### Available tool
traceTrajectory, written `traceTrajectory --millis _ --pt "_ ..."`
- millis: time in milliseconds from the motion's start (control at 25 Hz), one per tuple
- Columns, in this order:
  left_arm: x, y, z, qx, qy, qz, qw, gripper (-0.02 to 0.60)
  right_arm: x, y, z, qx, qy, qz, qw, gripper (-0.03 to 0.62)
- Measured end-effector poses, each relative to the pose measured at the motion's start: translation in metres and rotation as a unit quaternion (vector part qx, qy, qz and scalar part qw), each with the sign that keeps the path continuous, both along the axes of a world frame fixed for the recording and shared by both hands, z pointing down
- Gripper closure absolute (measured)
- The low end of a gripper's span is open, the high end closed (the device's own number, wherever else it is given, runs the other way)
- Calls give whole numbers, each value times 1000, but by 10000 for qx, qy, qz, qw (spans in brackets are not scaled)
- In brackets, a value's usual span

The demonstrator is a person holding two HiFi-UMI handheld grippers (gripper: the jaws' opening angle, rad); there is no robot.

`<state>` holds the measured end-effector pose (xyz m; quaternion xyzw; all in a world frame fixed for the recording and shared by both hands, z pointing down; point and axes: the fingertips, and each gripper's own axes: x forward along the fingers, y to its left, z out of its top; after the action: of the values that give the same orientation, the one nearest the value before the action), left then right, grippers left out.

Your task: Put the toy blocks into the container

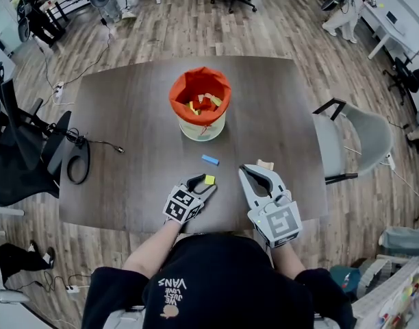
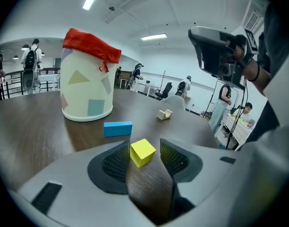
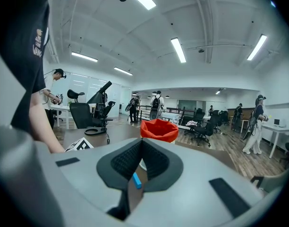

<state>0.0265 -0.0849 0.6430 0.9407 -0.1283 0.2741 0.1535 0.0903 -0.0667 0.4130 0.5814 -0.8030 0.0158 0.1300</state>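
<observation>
Yellow is the block point(image 1: 209, 179) we have between the fingers of our left gripper point(image 1: 205, 182), low on the dark wooden table point(image 1: 134, 115). The jaws stand wide. In the left gripper view the cube point(image 2: 142, 152) sits tilted on the tabletop, close against the left pad point(image 2: 117, 161), with a clear gap to the right pad; neither presses it.

Beyond the fingertips lies a blue block point(image 2: 118, 128), flat on the table, between the yellow one and the container point(image 2: 85, 93). That pale container with its red liner stands upright, well apart from the gripper, with several blocks point(image 1: 204, 103) already inside.

Our right gripper point(image 1: 245, 169) has its jaws closed together on nothing. A beige arched block point(image 1: 265, 164) lies just beside its tip.
</observation>
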Motion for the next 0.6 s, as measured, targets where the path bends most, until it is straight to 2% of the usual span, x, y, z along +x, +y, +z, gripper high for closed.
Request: traceTrajectory --millis 200,360,600 --pt "2 -6 10 124 -389 -138 9991 353 -2 2 3 63 -36 -73 9999 576" --pt "8 -9 14 174 -510 -172 9984 347 2 4 7 20 -14 -3 10000 576" --pt "12 -10 25 270 -897 -162 9955 347 3 4 6 -10 -24 -15 10000 577"
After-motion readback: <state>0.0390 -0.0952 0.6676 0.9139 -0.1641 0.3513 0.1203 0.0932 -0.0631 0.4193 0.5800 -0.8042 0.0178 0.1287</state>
